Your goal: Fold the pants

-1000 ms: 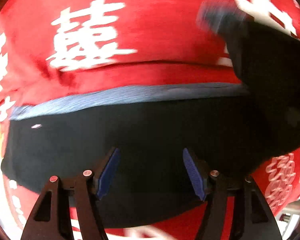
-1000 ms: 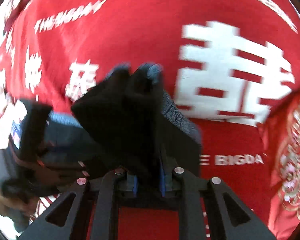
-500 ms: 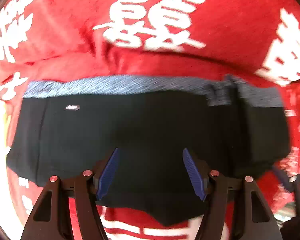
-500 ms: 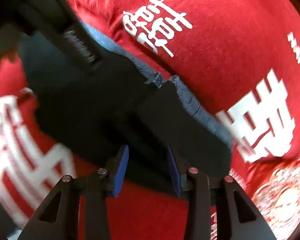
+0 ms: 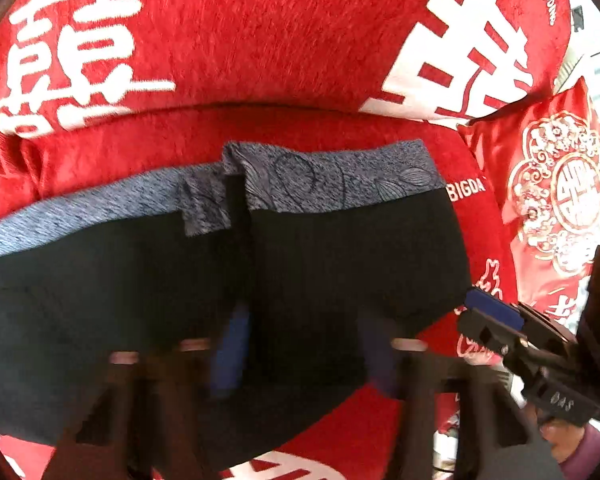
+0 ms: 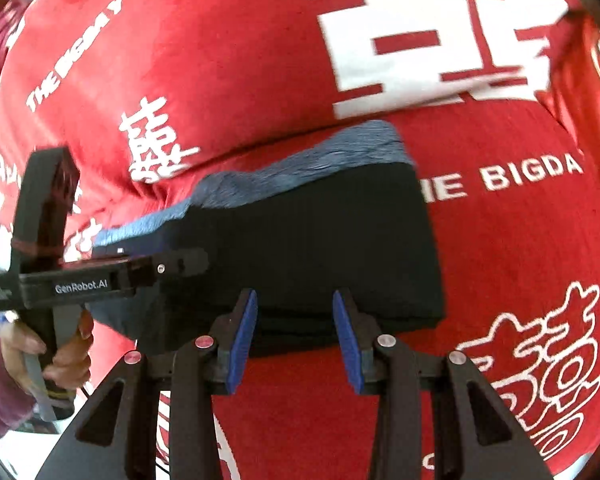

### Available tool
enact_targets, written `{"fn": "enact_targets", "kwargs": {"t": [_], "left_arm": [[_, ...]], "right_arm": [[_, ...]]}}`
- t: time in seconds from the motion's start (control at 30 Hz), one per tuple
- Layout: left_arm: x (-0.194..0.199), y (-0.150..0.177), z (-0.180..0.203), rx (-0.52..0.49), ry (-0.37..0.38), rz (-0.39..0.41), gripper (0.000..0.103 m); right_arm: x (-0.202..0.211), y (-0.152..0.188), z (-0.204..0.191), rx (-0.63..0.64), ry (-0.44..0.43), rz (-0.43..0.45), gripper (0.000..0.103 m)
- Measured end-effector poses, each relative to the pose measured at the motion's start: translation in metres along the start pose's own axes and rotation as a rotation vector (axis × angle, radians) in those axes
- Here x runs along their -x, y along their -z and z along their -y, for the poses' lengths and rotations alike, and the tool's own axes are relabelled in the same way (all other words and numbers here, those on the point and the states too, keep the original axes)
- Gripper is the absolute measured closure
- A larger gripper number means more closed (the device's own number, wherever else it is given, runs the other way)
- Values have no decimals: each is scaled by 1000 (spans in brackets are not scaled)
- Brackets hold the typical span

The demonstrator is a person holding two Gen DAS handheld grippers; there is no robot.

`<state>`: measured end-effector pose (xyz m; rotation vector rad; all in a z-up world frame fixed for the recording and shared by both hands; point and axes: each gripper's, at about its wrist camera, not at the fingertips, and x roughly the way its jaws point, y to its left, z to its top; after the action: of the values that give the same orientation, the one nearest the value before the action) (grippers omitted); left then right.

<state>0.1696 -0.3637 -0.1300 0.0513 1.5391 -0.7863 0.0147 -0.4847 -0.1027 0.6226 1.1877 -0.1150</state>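
- Looking through my left wrist camera, I see the black pants point(image 5: 320, 272) lying flat on the red blanket point(image 5: 260, 40), with the grey waistband point(image 5: 332, 178) along their far edge.
- My left gripper point(image 5: 304, 356) is motion-blurred at the bottom of its own view; its blue pads point(image 5: 230, 344) stand apart over the dark cloth and hold nothing.
- From the right wrist camera, the left gripper's black body point(image 6: 100, 280), marked GenRobot.AI, sits over the left end of the pants, with my left hand point(image 6: 66, 354) on its handle.
- A folded layer of the pants overlaps near the middle of the waistband, the right part lying over the left.
- My right gripper point(image 6: 296, 336) hovers just in front of the near edge of the pants point(image 6: 320, 248), fingers spread wide, blue pads point(image 6: 242, 336) clear of the fabric and gripping nothing.
- The pants' right edge stops beside the white lettering BIGDA point(image 6: 532, 172) on the blanket.
- A red embroidered cushion point(image 5: 560, 184) lies toward the blanket's right edge, apart from the pants.
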Motion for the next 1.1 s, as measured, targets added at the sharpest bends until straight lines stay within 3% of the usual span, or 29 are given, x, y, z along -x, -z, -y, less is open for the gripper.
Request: {"fn": "enact_targets", "kwargs": {"t": [0.03,0.1,0.27,0.33,0.4,0.5,0.73,0.8,0.9,0.97,1.0,1.1], "left_arm": [[-2,0,1,-9,13,-14,88],[0,3,6,-20,57,-39,96],[20,21,20,-106,-7,-26,96],[11,30,8,-88,-51,-57,96],[-1,36,-2,-29,-49,-108,96],[-6,41,-3,-13,-56,-78,96],[-6,42,0,-6,-72,-68,96],[-6,43,1,-7,-81,-64,96],[-5,45,0,-4,-83,-60,96],[-4,45,-1,9,-80,-62,96],[-3,44,-2,11,-82,-65,96],[-4,45,-1,1,-88,-69,96]], "right_arm": [[0,0,4,-15,-15,-1,60],[-3,-3,12,-44,-42,-12,60],[6,-5,11,-43,-75,-22,61],[10,-4,11,-34,-89,-27,61],[7,-5,11,-21,-94,-40,61],[3,-14,15,-21,-82,-37,60],[-30,-75,65,-83,-100,-38,54],[-48,-93,87,-134,-140,-59,54],[-80,-106,113,-248,-293,-134,52],[-99,-107,128,-328,-368,-188,56],[-102,-107,132,-360,-399,-201,63],[-88,-106,122,-332,-464,-198,69]]}}
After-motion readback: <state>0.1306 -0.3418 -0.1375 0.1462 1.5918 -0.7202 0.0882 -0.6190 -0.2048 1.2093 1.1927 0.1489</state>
